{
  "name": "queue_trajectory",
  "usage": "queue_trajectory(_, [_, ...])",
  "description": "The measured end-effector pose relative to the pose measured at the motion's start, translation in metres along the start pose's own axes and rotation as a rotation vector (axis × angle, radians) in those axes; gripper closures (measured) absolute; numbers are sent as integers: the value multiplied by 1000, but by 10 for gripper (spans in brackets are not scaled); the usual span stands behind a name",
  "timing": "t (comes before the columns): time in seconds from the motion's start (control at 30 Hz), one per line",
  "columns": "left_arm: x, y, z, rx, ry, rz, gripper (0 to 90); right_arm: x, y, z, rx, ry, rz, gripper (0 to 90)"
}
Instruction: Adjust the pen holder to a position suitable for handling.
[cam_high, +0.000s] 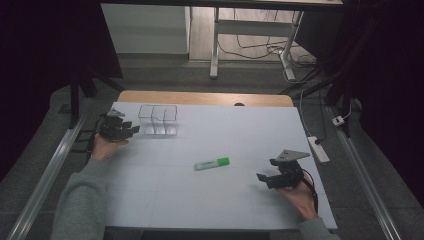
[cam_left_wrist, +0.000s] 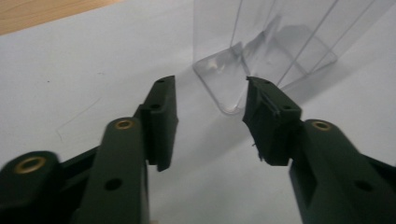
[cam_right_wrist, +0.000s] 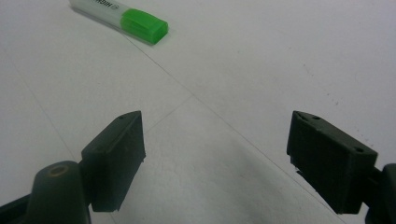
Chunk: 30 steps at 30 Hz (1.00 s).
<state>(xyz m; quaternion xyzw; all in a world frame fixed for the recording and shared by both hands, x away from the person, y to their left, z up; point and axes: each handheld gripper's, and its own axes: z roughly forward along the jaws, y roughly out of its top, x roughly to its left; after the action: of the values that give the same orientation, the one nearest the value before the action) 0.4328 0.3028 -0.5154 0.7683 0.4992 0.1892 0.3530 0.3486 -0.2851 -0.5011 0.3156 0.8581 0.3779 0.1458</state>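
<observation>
Left gripper (cam_high: 131, 129) parted beside clear organizer (cam_high: 158, 120), seemingly apart; right gripper (cam_high: 265, 177) wide, empty, near highlighter (cam_high: 212, 163)

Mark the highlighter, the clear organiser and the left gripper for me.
highlighter (cam_high: 212, 163), high view, middle of its body
clear organiser (cam_high: 158, 120), high view, front wall
left gripper (cam_high: 134, 129), high view, between its fingertips

Dim, dark-edged high view with a brighter far floor; both gripper views soft, near parts blurred.

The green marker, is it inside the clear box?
No, the green marker lies flat on the white table, apart from the clear box.
</observation>
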Motion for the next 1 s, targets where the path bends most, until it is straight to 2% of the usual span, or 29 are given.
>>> queue_trajectory(0.3, [4, 4, 10, -14, -6, 7, 887, 1, 0, 1, 5, -4, -7, 190])
queue_trajectory(0.63, [5, 6, 24, -3, -38, 12, 890, 1, 0, 2, 10, -13, -10, 192])
queue_trajectory(0.77, [5, 6, 26, -8, -55, 20, 890, 1, 0, 1, 9, -11, -7, 192])
queue_trajectory(1.0, [5, 6, 26, -6, -56, 19, 890, 1, 0, 1, 7, -13, -9, 194])
